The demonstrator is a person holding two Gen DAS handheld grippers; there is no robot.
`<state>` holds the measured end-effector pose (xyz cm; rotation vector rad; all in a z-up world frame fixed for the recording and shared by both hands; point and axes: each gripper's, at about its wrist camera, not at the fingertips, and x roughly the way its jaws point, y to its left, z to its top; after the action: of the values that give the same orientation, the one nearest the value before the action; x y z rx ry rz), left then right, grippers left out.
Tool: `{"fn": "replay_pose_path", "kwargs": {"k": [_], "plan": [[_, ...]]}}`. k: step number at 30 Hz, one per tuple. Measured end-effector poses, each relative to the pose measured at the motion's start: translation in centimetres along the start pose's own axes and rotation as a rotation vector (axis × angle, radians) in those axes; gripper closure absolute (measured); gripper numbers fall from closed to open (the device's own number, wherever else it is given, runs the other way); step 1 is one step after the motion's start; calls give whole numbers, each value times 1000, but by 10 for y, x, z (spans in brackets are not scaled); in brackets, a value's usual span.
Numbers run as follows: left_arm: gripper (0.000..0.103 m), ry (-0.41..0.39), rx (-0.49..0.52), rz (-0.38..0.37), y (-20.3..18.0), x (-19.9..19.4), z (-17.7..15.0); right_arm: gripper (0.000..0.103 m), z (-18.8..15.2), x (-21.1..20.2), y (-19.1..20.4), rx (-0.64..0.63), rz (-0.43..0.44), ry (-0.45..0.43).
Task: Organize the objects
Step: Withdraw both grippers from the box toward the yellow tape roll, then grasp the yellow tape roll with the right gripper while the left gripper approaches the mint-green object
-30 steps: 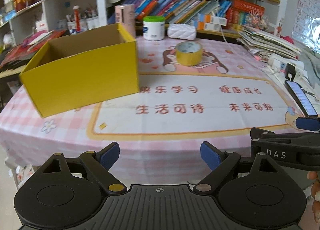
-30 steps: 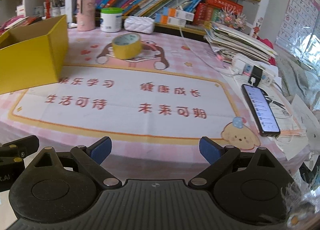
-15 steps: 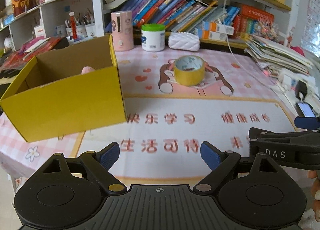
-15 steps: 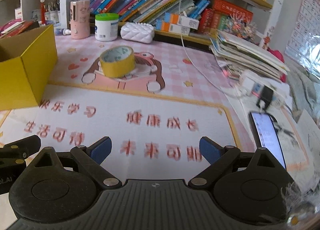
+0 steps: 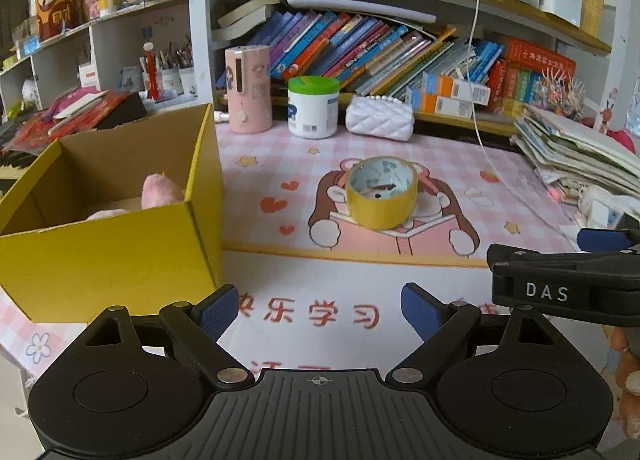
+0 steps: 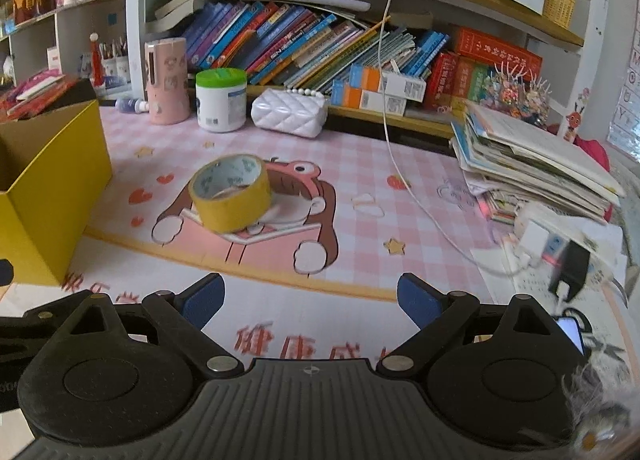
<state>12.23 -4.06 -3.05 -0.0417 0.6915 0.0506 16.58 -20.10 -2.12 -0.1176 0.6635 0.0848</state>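
A yellow tape roll [image 5: 382, 192] [image 6: 231, 192] lies on the pink desk mat [image 5: 280, 163] [image 6: 400, 211], ahead of both grippers. An open yellow cardboard box [image 5: 112, 244] [image 6: 48, 195] stands at the left, with a pink plush toy [image 5: 158, 191] inside. My left gripper [image 5: 320, 310] is open and empty, just right of the box's near corner. My right gripper [image 6: 310, 300] has nothing between its fingers; its jaws are closing slightly and stand wide apart, short of the tape. Its black body [image 5: 560, 284] shows at the right edge of the left wrist view.
At the back stand a pink canister [image 5: 248, 89] [image 6: 166, 81], a green-lidded white jar [image 5: 313, 107] [image 6: 221, 99] and a white quilted pouch [image 5: 379, 117] [image 6: 290, 111], below shelves of books. A paper stack [image 6: 532, 163], a power strip, a white cable [image 6: 404, 179] and a phone [image 6: 572, 334] crowd the right.
Both grippers have moved forward over the desk toward the tape roll and the shelves. The box and tape loom larger, and the plush toy inside the box has come into view.
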Motion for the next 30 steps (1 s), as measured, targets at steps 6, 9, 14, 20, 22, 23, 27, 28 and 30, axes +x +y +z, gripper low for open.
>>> {"fn": "replay_pose_path", "kwargs": {"k": [6,9,14,20,22,23,27,28,30], "plan": [[13,10,-14,38,-7,12,6,10,8,20,-6,-14,43,13],[13,18,-20,54,-9,18,9,10,12,29,-9,-9,63,12],[13,41,-10,72,-13,26,9,10,22,46,-10,-17,99,2],[13,66,-30,100,-8,37,9,10,31,69,-5,-47,141,15],[13,64,-35,105,-7,39,10,10,34,77,-2,-72,157,16],[13,62,-36,106,-7,40,11,9,35,81,0,-85,166,16],[13,54,-27,109,-10,45,14,7,44,98,10,-170,204,0],[13,54,-22,108,-11,46,15,4,47,104,14,-202,214,-2],[13,56,-12,105,-13,47,15,1,53,116,22,-269,224,-8]]}}
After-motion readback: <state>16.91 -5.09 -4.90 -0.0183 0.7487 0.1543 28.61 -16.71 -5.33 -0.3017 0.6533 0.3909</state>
